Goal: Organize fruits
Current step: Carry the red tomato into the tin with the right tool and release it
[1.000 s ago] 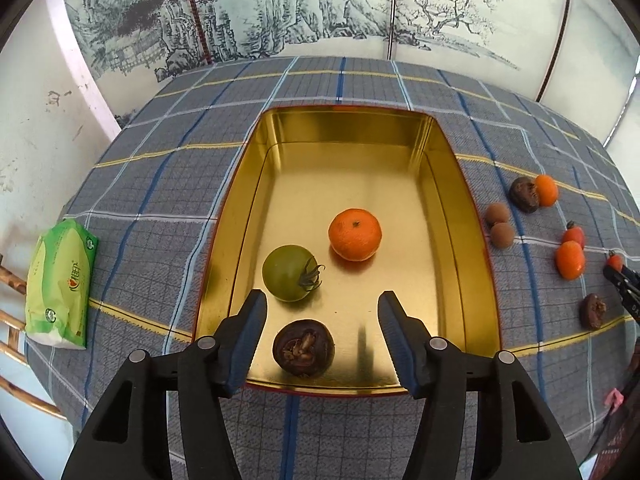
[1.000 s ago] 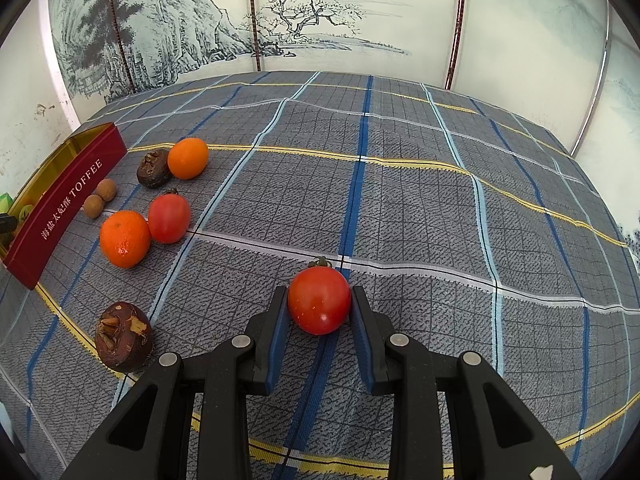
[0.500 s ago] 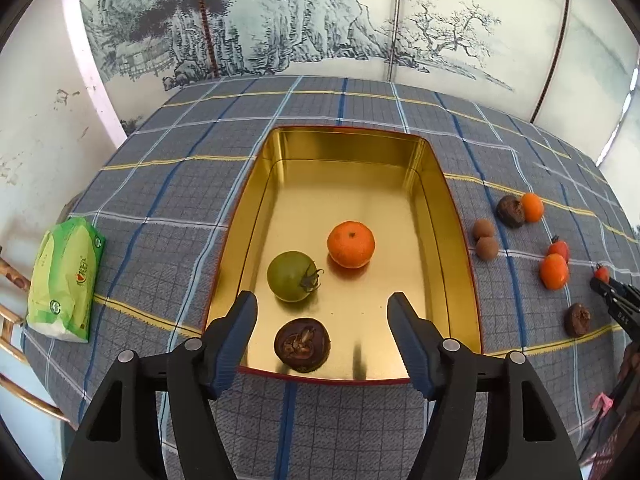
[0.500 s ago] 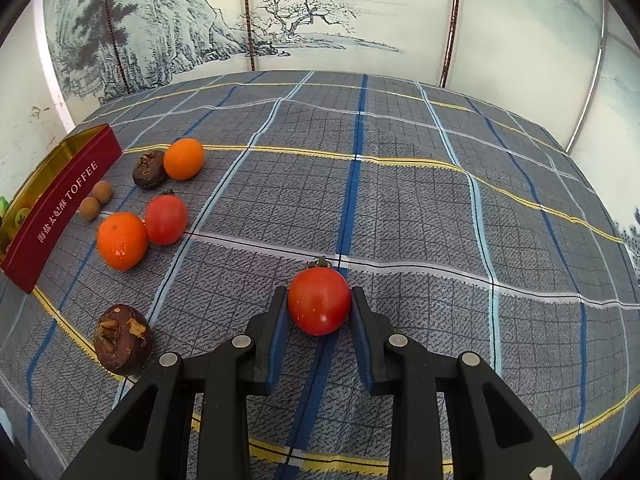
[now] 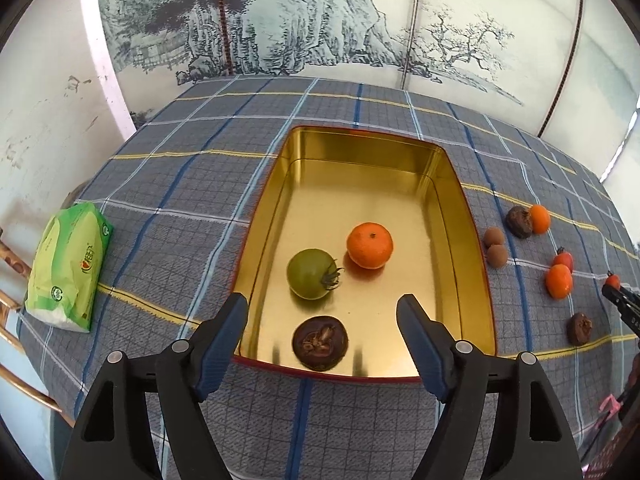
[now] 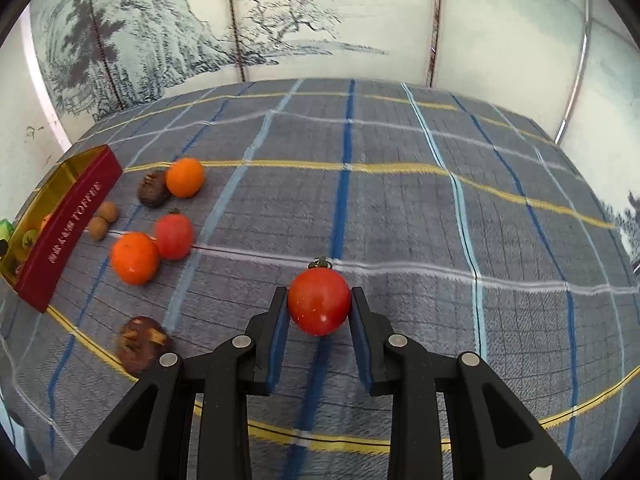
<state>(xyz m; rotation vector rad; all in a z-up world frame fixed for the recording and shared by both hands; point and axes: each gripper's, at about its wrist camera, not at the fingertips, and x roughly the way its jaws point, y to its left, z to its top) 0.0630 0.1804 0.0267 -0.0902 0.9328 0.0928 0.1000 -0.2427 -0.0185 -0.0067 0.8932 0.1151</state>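
A gold tin (image 5: 452,216) with red outer walls (image 6: 72,224) lies on the plaid cloth. Inside it sit an orange mandarin (image 5: 369,245), a green tomato (image 5: 312,274) and a dark brown wrinkled fruit (image 5: 320,343). My left gripper (image 5: 322,310) hovers above the tin's near end, its jaws opening, nothing gripped; the brown fruit lies below the gap. My right gripper (image 6: 319,308) is shut on a red tomato (image 6: 319,306), raised a little over the cloth.
Loose fruit lies right of the tin: two mandarins (image 6: 134,257) (image 6: 185,177), a red tomato (image 6: 173,236), two dark brown fruits (image 6: 141,342) (image 6: 153,194) and two small brown balls (image 6: 103,220). A green tissue pack (image 5: 66,268) sits at the cloth's left edge. A painted screen stands behind.
The left gripper's jaws have spread wider and it has drawn back and up from the tin. The right gripper keeps the red tomato, and its view now shows more of the wall.
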